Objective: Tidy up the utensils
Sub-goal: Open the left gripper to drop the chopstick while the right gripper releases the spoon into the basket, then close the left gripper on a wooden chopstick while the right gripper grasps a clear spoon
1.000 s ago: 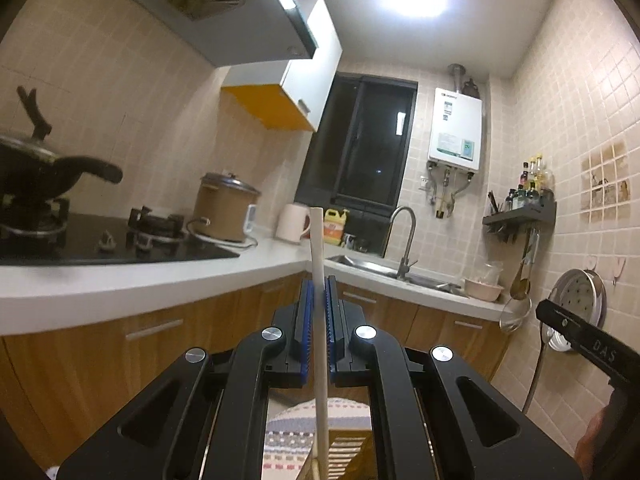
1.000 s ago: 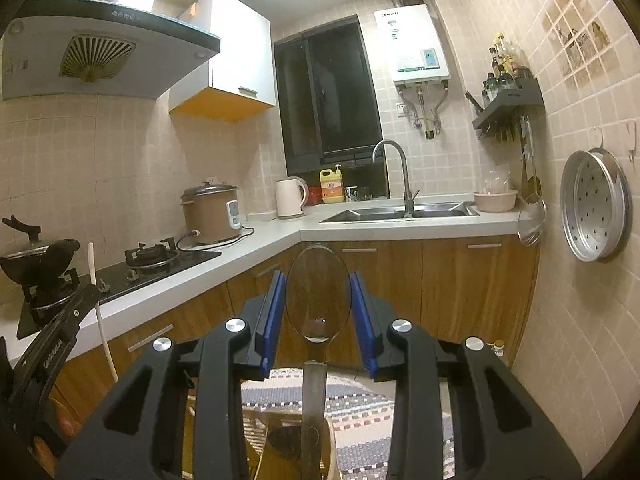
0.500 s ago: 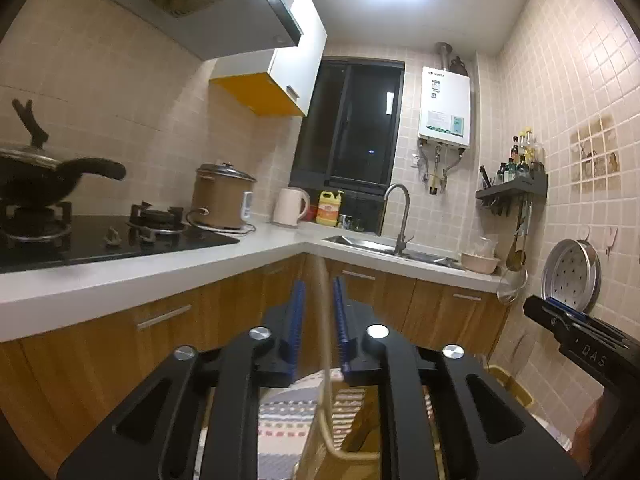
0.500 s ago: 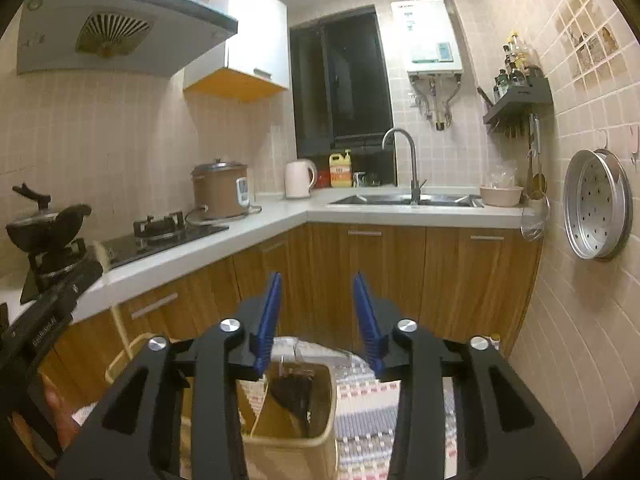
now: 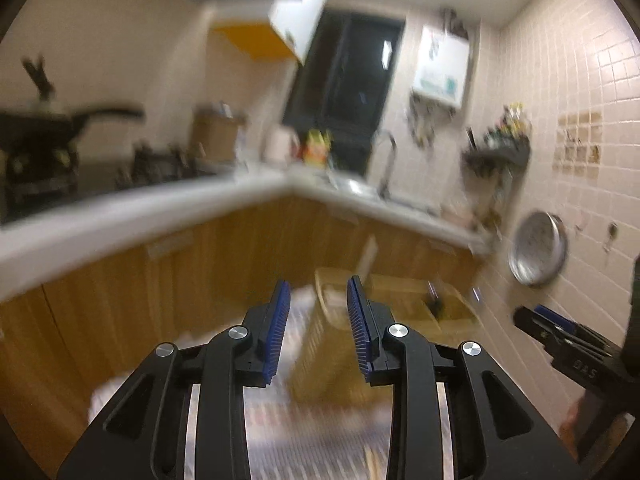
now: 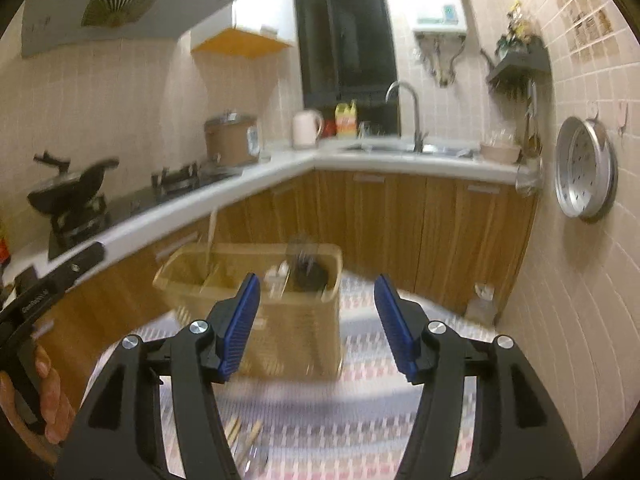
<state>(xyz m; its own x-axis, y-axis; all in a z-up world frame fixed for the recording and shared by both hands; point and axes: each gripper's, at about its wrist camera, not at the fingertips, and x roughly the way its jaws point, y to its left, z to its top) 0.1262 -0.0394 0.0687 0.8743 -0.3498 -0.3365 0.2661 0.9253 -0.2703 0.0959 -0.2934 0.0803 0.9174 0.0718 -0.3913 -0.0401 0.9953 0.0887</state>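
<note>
your left hand-held gripper (image 5: 316,328) stands with its blue ribbed pads apart and nothing between them. your right hand-held gripper (image 6: 316,324) is spread wider, its pads also bare.

just beyond both pairs of fingers sits the tan rectangular woven utensil basket (image 6: 296,320) on the striped pastel floor mat (image 6: 360,408). in the right wrist view the basket shows inner dividers: a pale slender stick-like utensil (image 6: 211,236) stands upright in its left part, leaning slightly, and a dark round-headed utensil (image 6: 310,272) rests in the right part; the blur hides what kind it is. a few small pale items lie between them, too smeared to name. in the left wrist view the same basket (image 5: 400,304) lies ahead and a little right of the pads, heavily blurred.

on the mat at the lower edge of the right wrist view, some thin wooden sticks (image 6: 244,436) lie loose near the gripper body.

your bare hand (image 6: 48,396) shows at the left edge of the right wrist view, wrapped round the left tool's black handle.

behind the basket run the wooden cabinets (image 6: 400,220) under the white l-shaped kitchen counter (image 6: 280,164), with a black lidded pan (image 6: 72,188) on the gas hob at left.
</note>
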